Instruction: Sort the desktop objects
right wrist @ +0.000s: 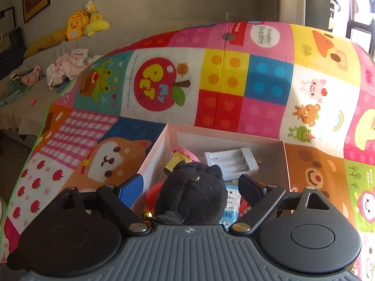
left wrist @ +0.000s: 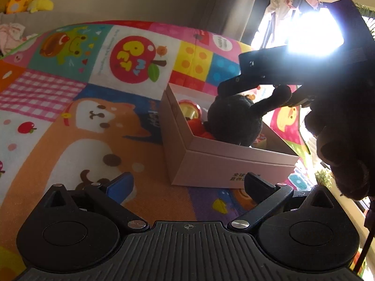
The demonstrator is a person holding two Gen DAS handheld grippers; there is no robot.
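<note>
The left gripper [left wrist: 187, 185] is wide apart and empty, near the pink box [left wrist: 222, 166]. The black soft toy [right wrist: 192, 196] is over the box, inside the right gripper [right wrist: 191, 183]. Whether that one squeezes it cannot be told. It should go down low, then let go gently.

Black plush toy [right wrist: 189, 194] blocks most of pink box [right wrist: 154, 154] interior in right wrist view; red item [right wrist: 153, 193] beside it mostly hidden, identity unclear. Label on packet [right wrist: 230, 207] too small to read. Left wrist view: window glare [left wrist: 314, 32] washes out right gripper [left wrist: 269, 93] body; pad contact on plush limb unclear. Box print [left wrist: 236, 176] cut by left gripper finger [left wrist: 257, 185]. Hand [left wrist: 344, 145] dark, cropped at right edge.
</note>
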